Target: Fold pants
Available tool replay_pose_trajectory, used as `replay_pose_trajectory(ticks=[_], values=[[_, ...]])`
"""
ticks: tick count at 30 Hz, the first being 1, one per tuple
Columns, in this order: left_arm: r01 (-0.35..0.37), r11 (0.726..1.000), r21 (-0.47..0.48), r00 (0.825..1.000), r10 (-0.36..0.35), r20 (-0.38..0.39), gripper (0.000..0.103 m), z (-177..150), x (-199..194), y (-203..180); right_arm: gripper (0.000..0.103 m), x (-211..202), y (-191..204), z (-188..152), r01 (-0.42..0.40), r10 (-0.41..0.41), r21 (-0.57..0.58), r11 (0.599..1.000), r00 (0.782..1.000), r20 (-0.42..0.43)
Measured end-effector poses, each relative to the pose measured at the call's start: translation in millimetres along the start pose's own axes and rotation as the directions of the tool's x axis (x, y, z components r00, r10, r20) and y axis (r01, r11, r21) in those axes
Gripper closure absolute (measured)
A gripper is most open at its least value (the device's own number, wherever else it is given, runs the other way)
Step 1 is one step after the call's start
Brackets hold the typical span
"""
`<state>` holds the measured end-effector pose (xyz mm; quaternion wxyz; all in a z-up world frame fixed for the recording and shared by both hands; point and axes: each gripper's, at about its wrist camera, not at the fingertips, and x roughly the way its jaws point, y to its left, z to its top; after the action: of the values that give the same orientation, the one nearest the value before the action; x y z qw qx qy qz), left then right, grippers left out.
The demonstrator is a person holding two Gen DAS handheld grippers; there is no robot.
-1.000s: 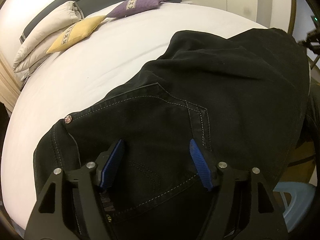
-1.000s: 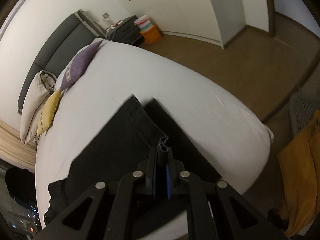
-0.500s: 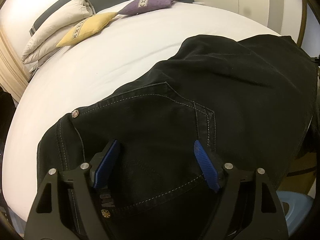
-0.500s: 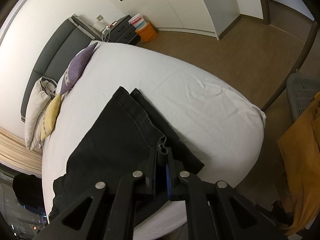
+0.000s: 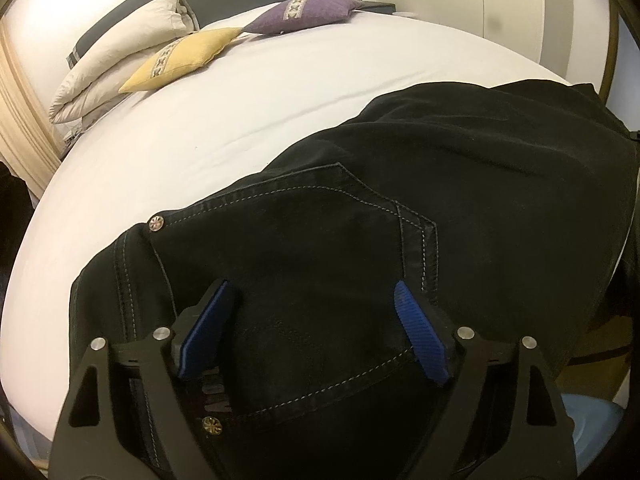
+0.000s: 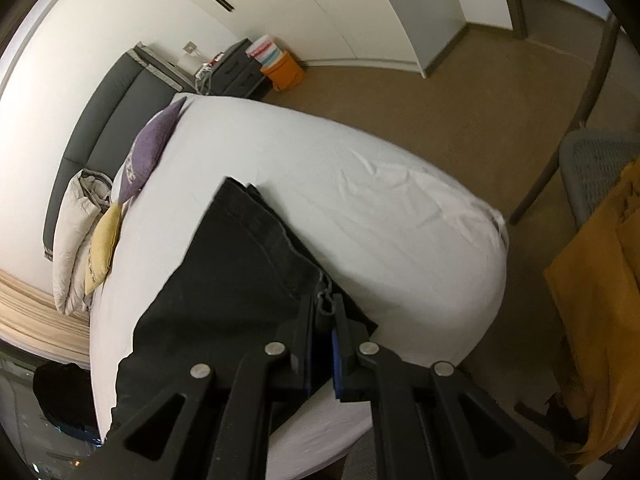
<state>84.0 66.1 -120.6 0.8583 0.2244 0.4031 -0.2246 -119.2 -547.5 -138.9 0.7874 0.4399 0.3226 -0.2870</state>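
**Left tongs spread, right tongs pinching the pants**

The left gripper [image 5: 316, 328] has just been opening; its blue pads stand wide above the waist of the black pants [image 5: 460, 184], pressing nothing. The right gripper [image 6: 322, 322] is pressed together on a fold of cloth at the leg end. The pants lie across the white bed [image 5: 248, 92]. The denim looks thick, heavy and limp, so thick seams and the waistband seem the best holds. A waist patch carries letters, unreadable here

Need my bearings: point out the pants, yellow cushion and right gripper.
pants [image 5: 320, 248], left wrist view, back pocket panel.
yellow cushion [image 5: 184, 56], left wrist view, its middle.
right gripper [image 6: 323, 308], right wrist view, between fingertips.
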Motion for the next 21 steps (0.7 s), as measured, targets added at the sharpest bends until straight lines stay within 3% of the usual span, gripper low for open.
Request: replay_pose_trajectory(ticks=[10,13,14,15,16,19,21], values=[[0.014,1.000,-0.015,0.999,-0.013,0.031,0.018,-9,-6,4,0.095,12,-18,-3,-0.003,0.004,0.048,0.999,1.000,-0.018],[0.020,0.999,-0.042,0.999,-0.018,0.038,0.018,-12,-14,10,0.093,15,-16,0,-0.013,0.014,0.014,1.000,0.999,-0.046],[0.030,0.998,-0.053,0.999,-0.027,0.042,0.018,-12,-19,12,0.082,12,-21,3,-0.036,0.038,0.035,0.999,0.997,-0.060],[0.035,0.997,-0.062,0.998,-0.032,0.051,0.018,-12,-25,14,0.058,6,-25,5,-0.025,0.029,0.055,0.998,0.997,-0.068],[0.038,0.997,-0.072,0.997,-0.034,0.063,0.018,-11,-30,17,0.052,-2,-29,8,0.012,-0.008,0.063,0.998,0.998,-0.060],[0.065,0.991,-0.121,0.990,-0.049,0.132,0.018,-6,-56,33,0.052,-33,-38,19,0.115,-0.115,0.081,0.990,0.993,-0.002],[0.056,0.988,-0.146,0.987,-0.033,0.158,0.018,1,-63,48,0.052,-49,-12,28,0.108,-0.109,0.011,0.994,0.993,0.042]])
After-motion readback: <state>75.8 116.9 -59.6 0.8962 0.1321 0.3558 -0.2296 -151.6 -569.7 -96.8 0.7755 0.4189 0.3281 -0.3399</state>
